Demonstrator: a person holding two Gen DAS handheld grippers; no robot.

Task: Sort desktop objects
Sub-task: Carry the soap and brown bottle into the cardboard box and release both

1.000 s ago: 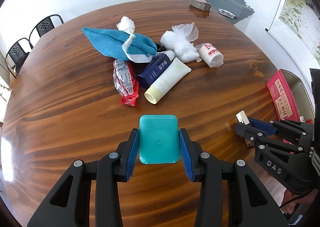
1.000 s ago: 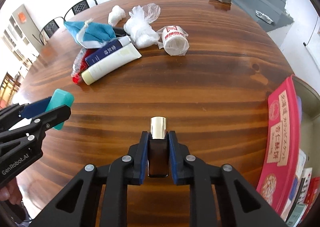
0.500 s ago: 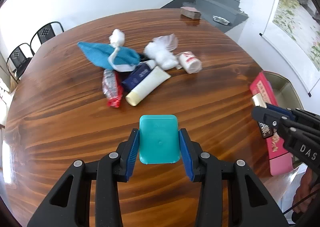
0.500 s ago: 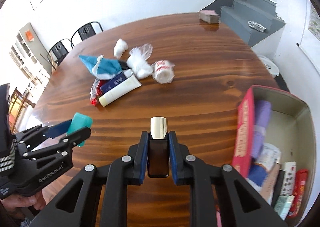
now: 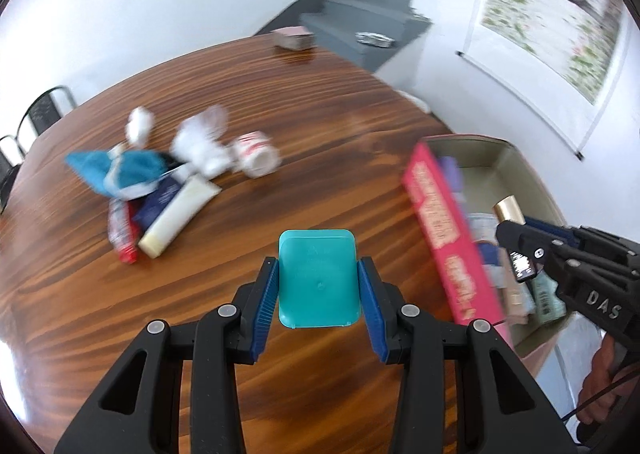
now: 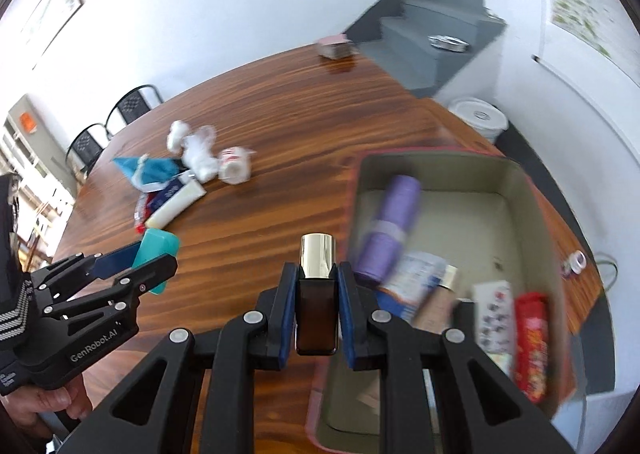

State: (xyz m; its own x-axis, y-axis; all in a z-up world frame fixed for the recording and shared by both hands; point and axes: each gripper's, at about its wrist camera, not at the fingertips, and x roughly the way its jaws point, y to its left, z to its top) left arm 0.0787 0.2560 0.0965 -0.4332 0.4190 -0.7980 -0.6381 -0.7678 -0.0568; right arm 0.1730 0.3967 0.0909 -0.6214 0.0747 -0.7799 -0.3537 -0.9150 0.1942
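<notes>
The left tongs clamp a teal rounded plastic case above the brown wooden surface. The right tongs grip a brown gold-capped glass bottle beside the red open box. Released short of the box, the bottle could strike its rim.

Domestic interior, probably a dining or living room. A large round wooden surface stands before white walls, with black metal chairs at its far edge. Grey steps rise in the corner; a hanging scroll painting and a framed picture decorate the walls. Open shelving appears at far left, and a white lidded bucket sits on the floor.
</notes>
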